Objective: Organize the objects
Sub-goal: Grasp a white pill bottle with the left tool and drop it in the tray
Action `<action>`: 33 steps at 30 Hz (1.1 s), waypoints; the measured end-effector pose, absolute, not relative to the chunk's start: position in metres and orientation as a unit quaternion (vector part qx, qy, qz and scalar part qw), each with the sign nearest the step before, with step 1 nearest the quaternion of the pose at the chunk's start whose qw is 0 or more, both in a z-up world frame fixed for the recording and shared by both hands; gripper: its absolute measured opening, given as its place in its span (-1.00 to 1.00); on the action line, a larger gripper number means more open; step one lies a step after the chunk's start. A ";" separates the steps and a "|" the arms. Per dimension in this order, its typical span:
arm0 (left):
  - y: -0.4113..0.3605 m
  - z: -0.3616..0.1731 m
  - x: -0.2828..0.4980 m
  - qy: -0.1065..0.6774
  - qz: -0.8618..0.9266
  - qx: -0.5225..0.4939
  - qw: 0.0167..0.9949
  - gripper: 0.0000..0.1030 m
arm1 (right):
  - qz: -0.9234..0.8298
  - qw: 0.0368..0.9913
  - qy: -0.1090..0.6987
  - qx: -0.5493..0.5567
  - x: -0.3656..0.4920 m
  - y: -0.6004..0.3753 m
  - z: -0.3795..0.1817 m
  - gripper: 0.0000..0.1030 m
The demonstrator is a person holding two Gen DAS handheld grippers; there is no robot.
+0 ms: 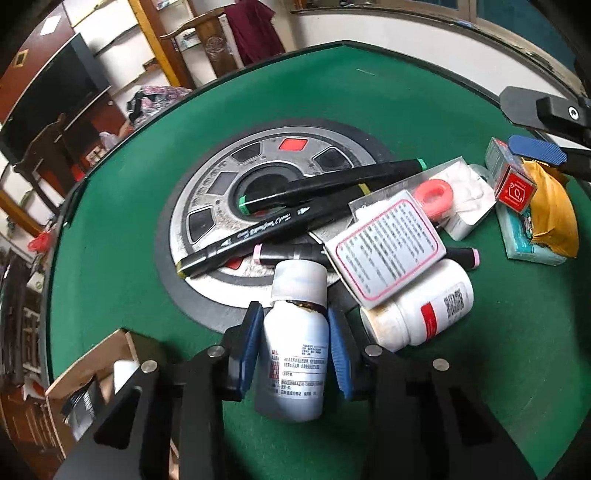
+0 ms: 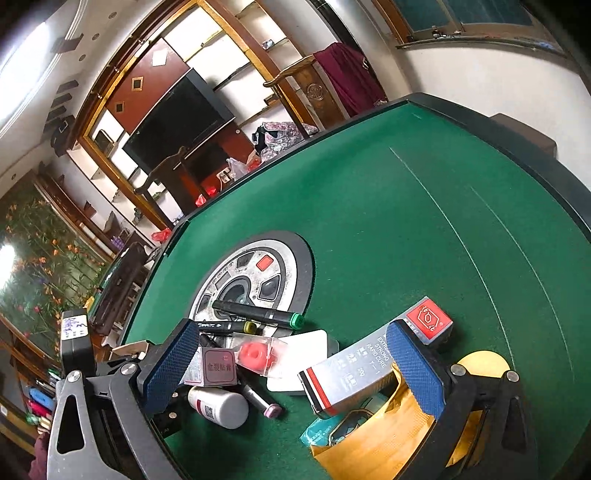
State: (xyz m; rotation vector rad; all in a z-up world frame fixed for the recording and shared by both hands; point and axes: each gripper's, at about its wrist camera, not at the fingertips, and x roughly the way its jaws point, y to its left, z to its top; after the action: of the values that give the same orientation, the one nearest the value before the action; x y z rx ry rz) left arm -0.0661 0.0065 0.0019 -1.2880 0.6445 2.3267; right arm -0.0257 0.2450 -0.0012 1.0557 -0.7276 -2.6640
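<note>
My left gripper [image 1: 292, 334] has its blue pads on both sides of a white bottle [image 1: 293, 365] with a white cap, shut on it above the green table [image 1: 369, 92]. A second white bottle [image 1: 424, 306] lies on its side beside it. A white and pink box [image 1: 388, 247], three black markers [image 1: 325, 181] and a pink tape roll [image 1: 430, 194] lie piled on the round centre plate [image 1: 207, 206]. My right gripper [image 2: 295, 363] is open over the pile, with a grey and red glue box [image 2: 373, 358] between its fingers, untouched on the left.
A cardboard box [image 1: 92, 369] stands at the table's near left edge. A yellow packet [image 2: 373, 435] and a teal packet [image 2: 332, 430] lie under the glue box. A chair with dark red cloth [image 1: 251, 26] and a TV cabinet [image 1: 55, 85] stand beyond the table.
</note>
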 end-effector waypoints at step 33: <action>-0.173 0.110 0.152 -0.099 0.937 -0.293 0.162 -0.34 | -0.844 0.270 -0.168 0.432 -0.021 0.139 -0.001 1.00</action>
State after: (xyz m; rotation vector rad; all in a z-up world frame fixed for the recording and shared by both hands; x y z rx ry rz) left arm 0.1516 -0.1727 0.1103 -0.8375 -0.2812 2.6737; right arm -0.0213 0.1391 -0.0005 1.1629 -0.4537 -2.2741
